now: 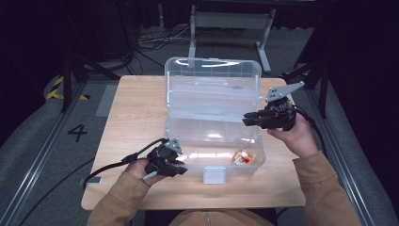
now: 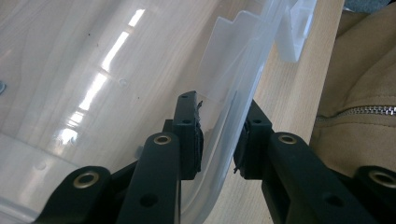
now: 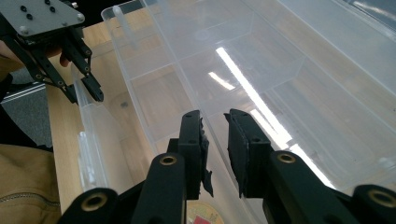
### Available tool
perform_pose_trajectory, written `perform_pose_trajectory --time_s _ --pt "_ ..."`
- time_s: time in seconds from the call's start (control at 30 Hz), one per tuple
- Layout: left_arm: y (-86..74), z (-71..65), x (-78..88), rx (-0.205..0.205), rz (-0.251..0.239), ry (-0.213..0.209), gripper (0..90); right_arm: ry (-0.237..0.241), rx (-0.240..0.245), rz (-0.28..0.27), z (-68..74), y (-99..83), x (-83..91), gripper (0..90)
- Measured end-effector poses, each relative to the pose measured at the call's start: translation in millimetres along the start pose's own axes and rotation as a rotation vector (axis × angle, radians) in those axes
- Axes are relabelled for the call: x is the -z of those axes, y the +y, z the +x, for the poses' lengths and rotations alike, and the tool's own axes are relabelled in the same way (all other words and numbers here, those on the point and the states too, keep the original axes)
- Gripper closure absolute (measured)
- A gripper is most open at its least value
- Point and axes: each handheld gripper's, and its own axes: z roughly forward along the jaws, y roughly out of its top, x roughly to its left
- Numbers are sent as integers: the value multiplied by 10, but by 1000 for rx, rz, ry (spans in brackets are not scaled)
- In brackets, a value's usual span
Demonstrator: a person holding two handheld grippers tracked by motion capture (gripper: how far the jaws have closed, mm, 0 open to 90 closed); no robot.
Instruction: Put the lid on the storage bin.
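A clear plastic box (image 1: 254, 165) stands open on the wooden table, its lid (image 1: 211, 70) upright at the back. A clear inner tray (image 1: 211, 101) sits raised above the bottom part. My left gripper (image 1: 181, 168) is at the box's front left corner, and in the left gripper view (image 2: 219, 135) its pads close on the curved clear wall (image 2: 224, 107), one inside and one outside. My right gripper (image 1: 247, 120) is at the tray's right end, shut on the tray's thin rim (image 3: 187, 79) in the right gripper view (image 3: 215, 135). A round gold-wrapped thing (image 1: 243, 157) lies in the bottom part.
The table (image 1: 136, 117) has bare wood left of the box and along its front edge. A white latch (image 1: 214, 175) hangs at the box's front. Cables trail from both grippers. The person's tan sleeves come in from below. Dark stands and a metal frame stand behind the table.
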Motion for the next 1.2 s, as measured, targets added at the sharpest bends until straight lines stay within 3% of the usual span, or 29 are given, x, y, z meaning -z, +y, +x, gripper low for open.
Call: perform_pose_trajectory --time_s 0.33,1.2 --pt "2 1 0 2 1 1 737 13 -9 -8 77 -65 13 754" --pt "-1 3 1 -9 0 2 738 6 25 28 195 -109 28 759"
